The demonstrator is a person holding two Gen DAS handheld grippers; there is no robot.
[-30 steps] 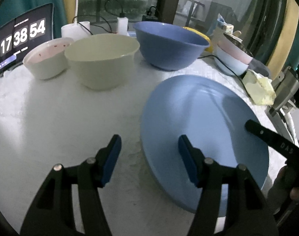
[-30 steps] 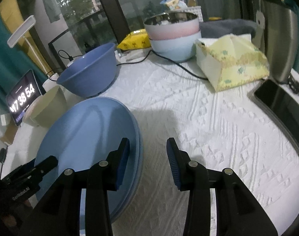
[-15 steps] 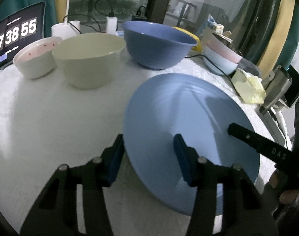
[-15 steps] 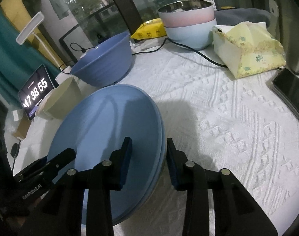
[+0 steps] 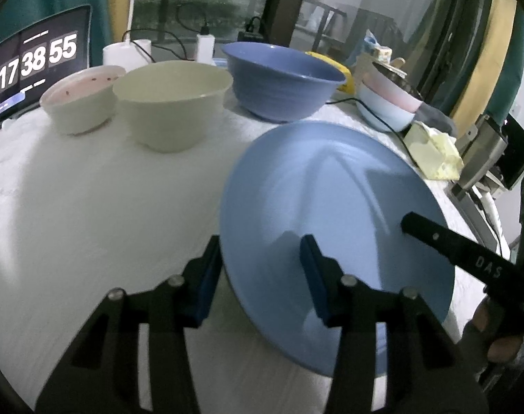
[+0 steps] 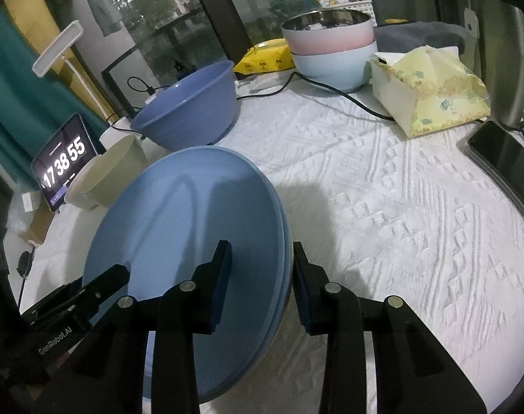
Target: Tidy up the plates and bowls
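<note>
And there it was, both claws on the blue plates point(image 6: 179, 224), which lay stacked on the white tablecloth point(image 6: 400, 214) close to the near edge of the tabletop. The left gripper point(image 5: 261, 241) straddled the stack's left rim: one blue pad sat outside, low against the edge, the other on the top plate's face. Its jaws had just been closing with the rim between them, though I could not tell if the pads were really biting.

Over on the other side, the right gripper point(image 6: 261, 250) had been closing as well and had the right rim pinched, inner pad on the plate's face and outer pad tight to the layered edges. A hand point(image 5: 486, 317) showed at the near right, wrapped round that gripper's handle.

Behind the plates, toward the far edge, stood the blue bowl point(image 5: 282, 86). The cream bowl point(image 5: 172, 103) was to its left, and the white bowl with a pink inside point(image 5: 79, 103) just beside that. At the far left edge, the clock tablet point(image 5: 38, 65) leaned upright. The far right corner carried the pink bowl nested in a pale blue one point(image 6: 331, 45), with a black cable point(image 6: 348, 98) running past. The yellow tissue pack point(image 6: 431, 96) lay nearby, and a dark phone point(image 6: 503, 158) lay at the right edge.
</note>
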